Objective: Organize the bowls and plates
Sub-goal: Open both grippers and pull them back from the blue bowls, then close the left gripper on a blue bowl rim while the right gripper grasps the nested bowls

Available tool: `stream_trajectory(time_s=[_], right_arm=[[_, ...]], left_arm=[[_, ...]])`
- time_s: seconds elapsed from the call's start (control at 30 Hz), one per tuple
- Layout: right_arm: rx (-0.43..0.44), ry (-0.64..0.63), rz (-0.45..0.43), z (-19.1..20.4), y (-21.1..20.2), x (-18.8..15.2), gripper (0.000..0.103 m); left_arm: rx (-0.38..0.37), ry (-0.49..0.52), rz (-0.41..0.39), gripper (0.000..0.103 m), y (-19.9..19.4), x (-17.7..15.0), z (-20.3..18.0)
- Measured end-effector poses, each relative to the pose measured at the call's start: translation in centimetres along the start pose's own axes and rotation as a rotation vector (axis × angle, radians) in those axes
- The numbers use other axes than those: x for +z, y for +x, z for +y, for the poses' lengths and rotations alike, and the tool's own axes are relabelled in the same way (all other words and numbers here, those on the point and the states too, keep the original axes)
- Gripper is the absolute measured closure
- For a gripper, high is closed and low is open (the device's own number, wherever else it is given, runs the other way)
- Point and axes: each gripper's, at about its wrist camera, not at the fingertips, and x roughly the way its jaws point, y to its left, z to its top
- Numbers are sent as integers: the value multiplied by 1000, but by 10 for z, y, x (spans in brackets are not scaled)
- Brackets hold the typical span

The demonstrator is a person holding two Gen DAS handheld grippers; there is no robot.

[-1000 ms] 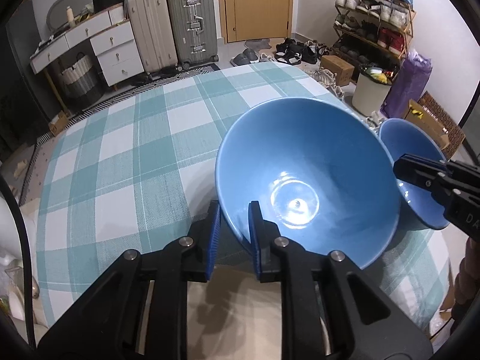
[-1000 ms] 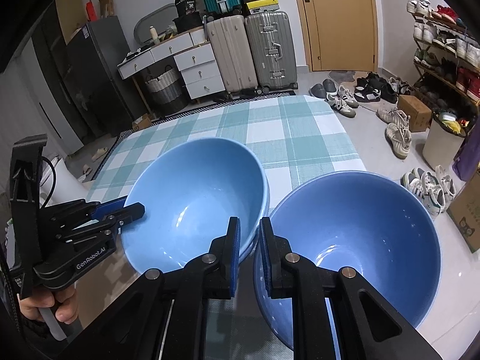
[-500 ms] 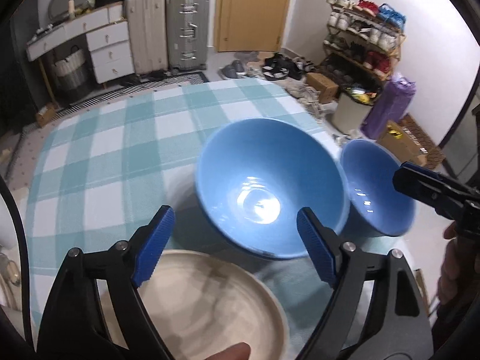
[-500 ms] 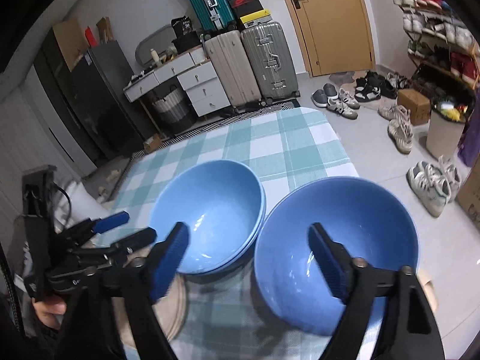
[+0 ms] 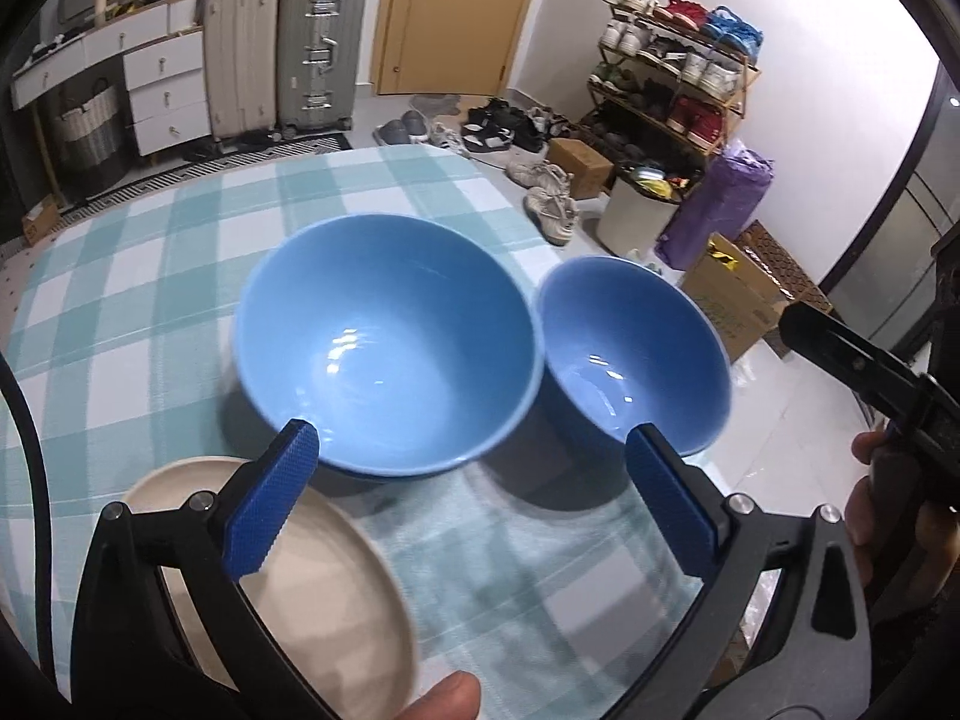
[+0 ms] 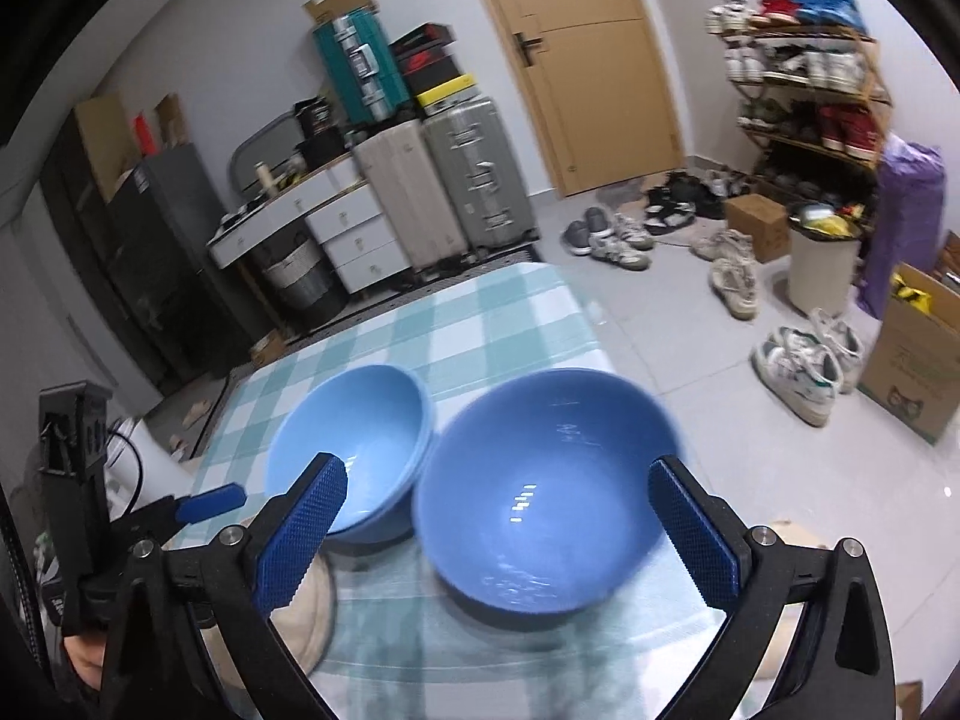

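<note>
I've let go of both bowls, left gripper (image 5: 474,495) and right gripper (image 6: 501,537) jaws now wide open, so the left bowl (image 5: 384,354) and right bowl (image 6: 549,498) rest ahead on the counter (image 5: 120,276).

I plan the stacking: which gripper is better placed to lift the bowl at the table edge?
Probably right: the right gripper hangs open directly over the edge bowl, while the left gripper faces the other bowl.

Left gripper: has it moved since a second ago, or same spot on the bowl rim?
Yes. The left gripper has let go of the stacked blue bowls and pulled back over the cream plate, jaws wide open.
</note>
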Motion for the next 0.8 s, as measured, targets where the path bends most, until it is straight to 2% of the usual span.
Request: stream_trajectory(time_s=[0.17,0.43,0.53,0.7,0.8], right_arm=[[-40,53,-21,-29,-11,-7,1],[-90,38,-4,-47,-9,-22,1],[-85,51,10,-55,-1,-27,1],[-92,69,11,-66,9,-30,1],[-87,77,12,-71,14,-31,2]], left_arm=[[-20,26,17,1,12,-3,-25],[-81,31,55,3,32,-10,-54],[-112,42,64,16,38,-12,-58],[-174,51,105,45,51,-14,-66],[-179,27,118,47,60,-14,-67]])
